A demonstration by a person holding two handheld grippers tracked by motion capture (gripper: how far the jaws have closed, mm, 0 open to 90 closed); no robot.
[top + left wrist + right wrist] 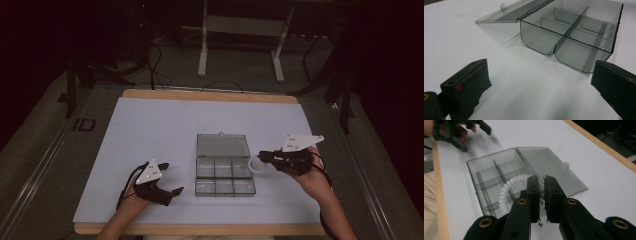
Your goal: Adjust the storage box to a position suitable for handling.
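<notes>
The right hand-held gripper [263, 156] is carried on a forearm that comes in from the near right corner of the tabletop [150, 125], the wrist turned so the jaws lie roughly level and aim toward the left edge. Its jaws are nearly together and pinch a white coiled ring [255, 164], a springy plastic spiral loop, which sits at the right wall of the clear box [223, 177]; in the right gripper view the ring [507, 188] hangs from the jaw tips over the compartments.

The left hand-held gripper [170, 178] rests low near the front edge, left of the box, with its jaws spread wide and nothing between them, pointing at the box.

The box is smoky transparent plastic, rectangular, split by thin dividers into six compartments with rounded bottoms. Its hinged lid [222, 145] lies flat open on the far side, with a small round knob at its rim.

The tabletop is covered by a smooth pale sheet with a wooden border showing at the front and far edges. Wide bare surface lies toward the far and left edges.
</notes>
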